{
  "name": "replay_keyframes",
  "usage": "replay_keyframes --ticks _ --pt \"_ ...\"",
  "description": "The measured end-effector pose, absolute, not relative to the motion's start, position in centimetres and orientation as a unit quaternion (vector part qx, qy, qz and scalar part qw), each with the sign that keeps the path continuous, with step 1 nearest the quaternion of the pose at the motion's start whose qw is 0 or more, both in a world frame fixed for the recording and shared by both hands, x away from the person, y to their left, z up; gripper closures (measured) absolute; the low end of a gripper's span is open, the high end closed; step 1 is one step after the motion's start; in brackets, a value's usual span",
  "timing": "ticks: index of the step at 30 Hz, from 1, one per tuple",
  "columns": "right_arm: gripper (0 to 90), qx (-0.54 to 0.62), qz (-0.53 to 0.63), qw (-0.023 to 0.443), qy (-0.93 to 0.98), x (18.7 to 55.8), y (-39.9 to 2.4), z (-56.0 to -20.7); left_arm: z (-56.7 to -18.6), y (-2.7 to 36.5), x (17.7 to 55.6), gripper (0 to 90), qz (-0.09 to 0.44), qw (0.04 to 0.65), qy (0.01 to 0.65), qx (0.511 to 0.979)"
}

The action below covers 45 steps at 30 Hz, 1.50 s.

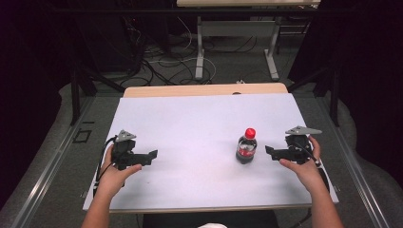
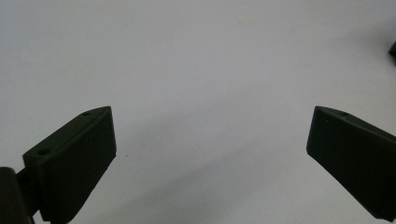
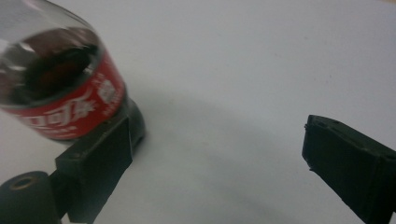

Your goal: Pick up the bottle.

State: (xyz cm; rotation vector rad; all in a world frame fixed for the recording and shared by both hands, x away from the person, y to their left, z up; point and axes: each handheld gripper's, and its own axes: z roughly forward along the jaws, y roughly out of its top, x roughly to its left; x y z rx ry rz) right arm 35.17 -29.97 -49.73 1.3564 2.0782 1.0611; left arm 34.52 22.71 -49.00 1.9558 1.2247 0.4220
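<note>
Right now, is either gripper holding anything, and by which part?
Nothing is held. The left gripper is open over bare table; the right gripper is open beside the cola bottle, not closed on it.

High view looks forward and down on the white table point(image 1: 190, 123); both gripper views skim it closely, sharing its surface

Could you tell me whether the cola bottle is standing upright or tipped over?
Upright: in the high view the bottle stands on its base on the white table, its red cap on top, beside the right gripper.
</note>
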Motion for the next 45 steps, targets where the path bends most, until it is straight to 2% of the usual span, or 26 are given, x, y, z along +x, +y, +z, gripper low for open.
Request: replay_keyframes --ticks 10,19,27,33,40,45 --pt "14.6 0.428 0.430 0.207 0.767 32.9 -27.2 -46.8 -46.2 21.9 32.9 2.7 0.149 0.417 0.463 0.768" --pt "15.2 0.397 0.427 0.199 0.788 33.4 -23.9 -47.9 -45.5 20.4 32.2 4.4 0.148 0.427 0.431 0.781" --pt "16.3 0.410 0.422 0.189 0.786 34.4 -23.4 -49.9 -46.0 19.8 32.2 4.9 0.145 0.423 0.427 0.786" --pt "19.0 0.411 0.423 0.191 0.785 34.9 -23.3 -50.8 -46.3 19.6 32.3 5.3 0.141 0.417 0.427 0.790" --pt "27.3 0.407 0.423 0.188 0.787 35.4 -22.6 -51.2 -46.4 19.5 32.3 5.6 0.141 0.416 0.428 0.790" --pt "28.6 0.402 0.418 0.197 0.790 35.3 -22.3 -51.2 -46.5 19.5 32.4 5.8 0.144 0.415 0.429 0.789"
